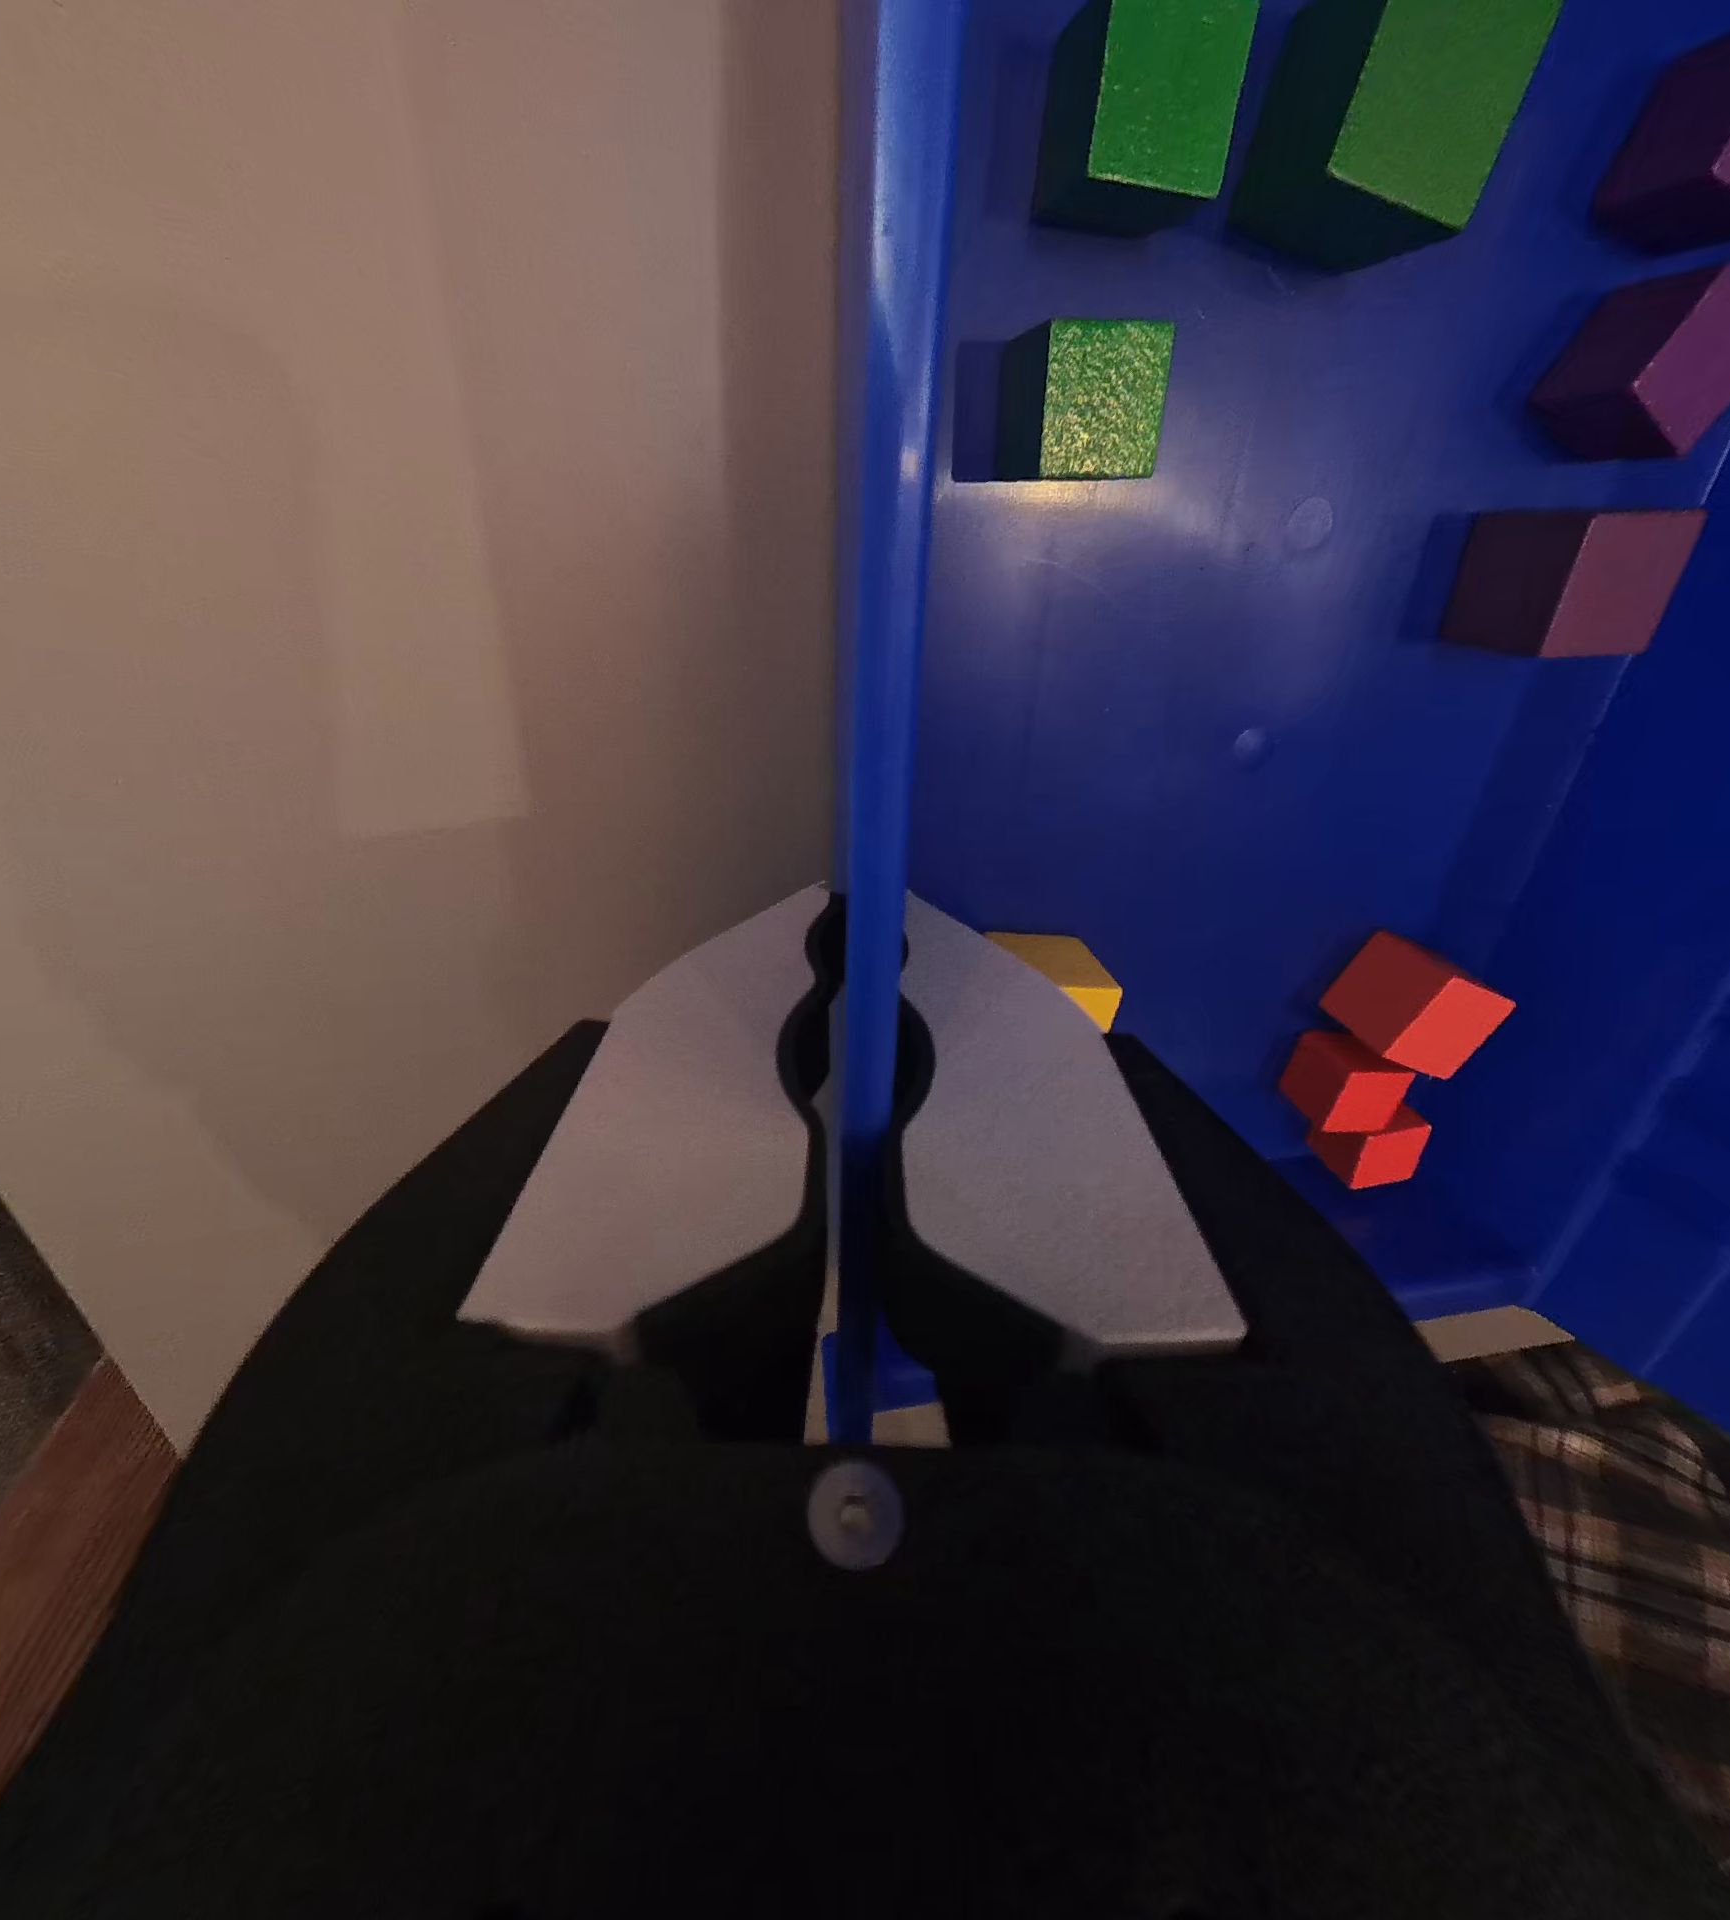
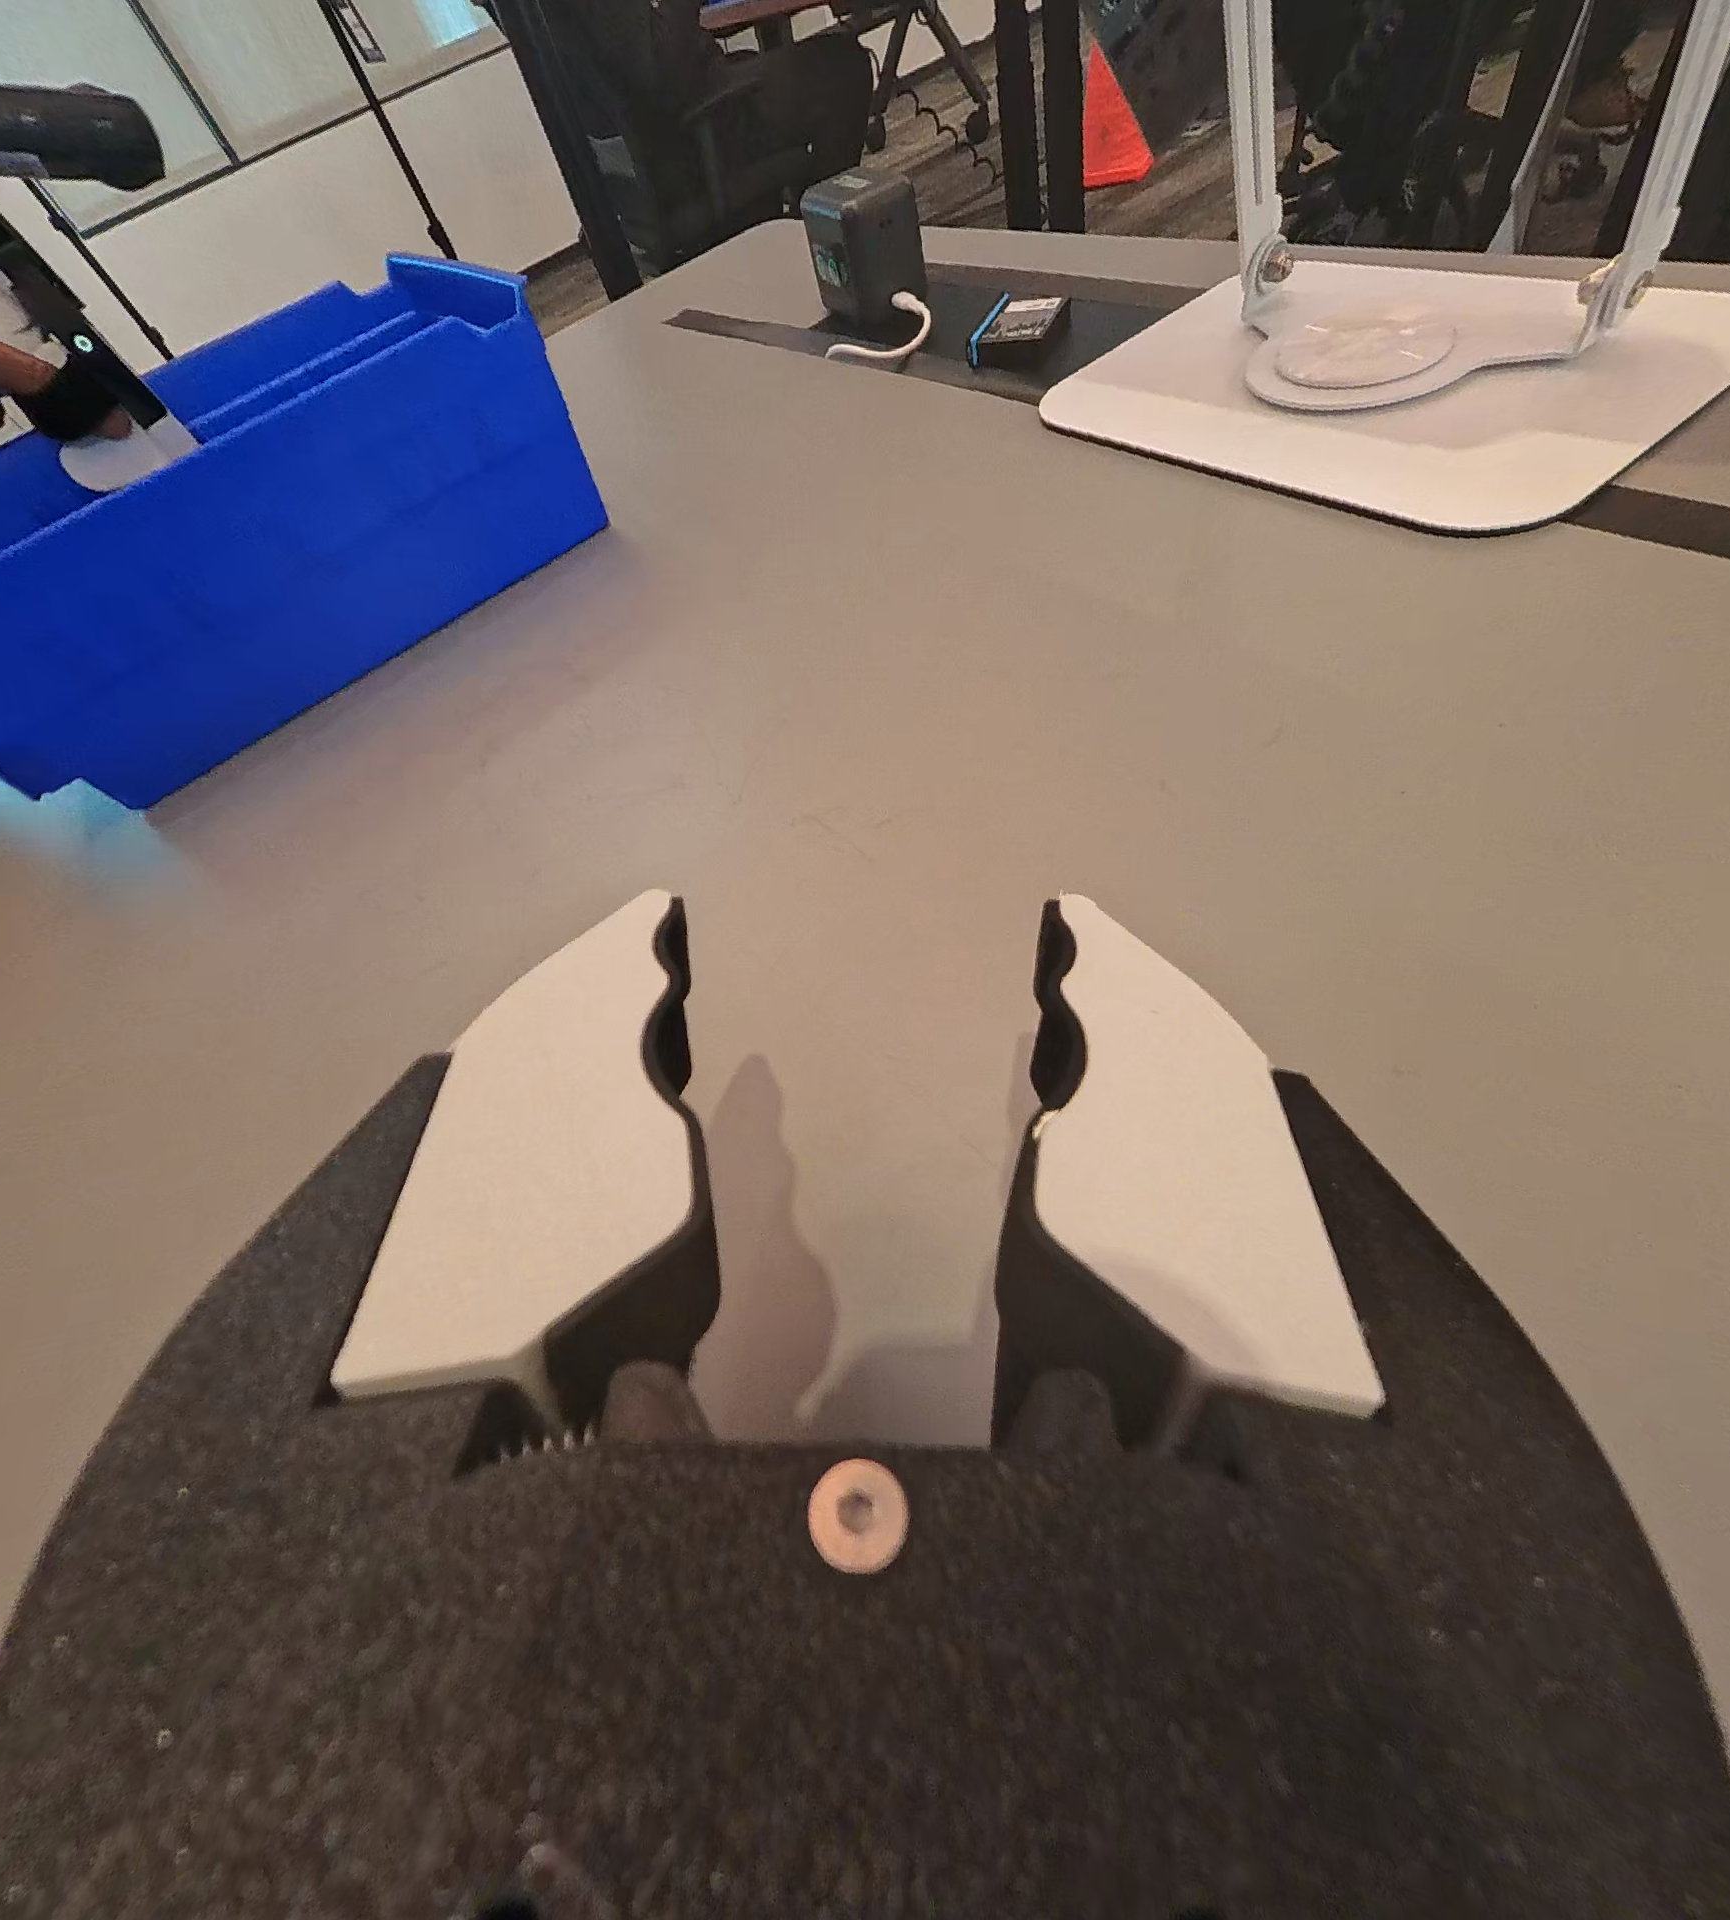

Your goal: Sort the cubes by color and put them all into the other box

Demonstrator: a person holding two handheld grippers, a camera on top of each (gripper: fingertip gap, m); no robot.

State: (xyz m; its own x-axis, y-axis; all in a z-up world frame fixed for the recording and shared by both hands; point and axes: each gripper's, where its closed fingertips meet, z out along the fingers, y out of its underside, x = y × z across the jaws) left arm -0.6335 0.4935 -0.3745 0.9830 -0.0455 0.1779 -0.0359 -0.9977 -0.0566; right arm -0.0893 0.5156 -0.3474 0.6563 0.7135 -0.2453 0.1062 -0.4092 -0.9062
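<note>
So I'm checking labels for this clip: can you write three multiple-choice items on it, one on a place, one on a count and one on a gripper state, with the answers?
1. What is the left gripper closed on?
A. a green cube
B. the wall of the blue box
C. nothing

2. How many purple cubes show in the left wrist view?
A. one
B. five
C. three

3. How is the right gripper?
A. open and empty over the table
B. shut on a red cube
C. shut on the box rim

Answers:
1 B, since the thin blue wall runs between its closed fingers.
2 C, since three lie in a row along the right side of the box.
3 A, since bare tabletop shows between its spread fingers.
</note>
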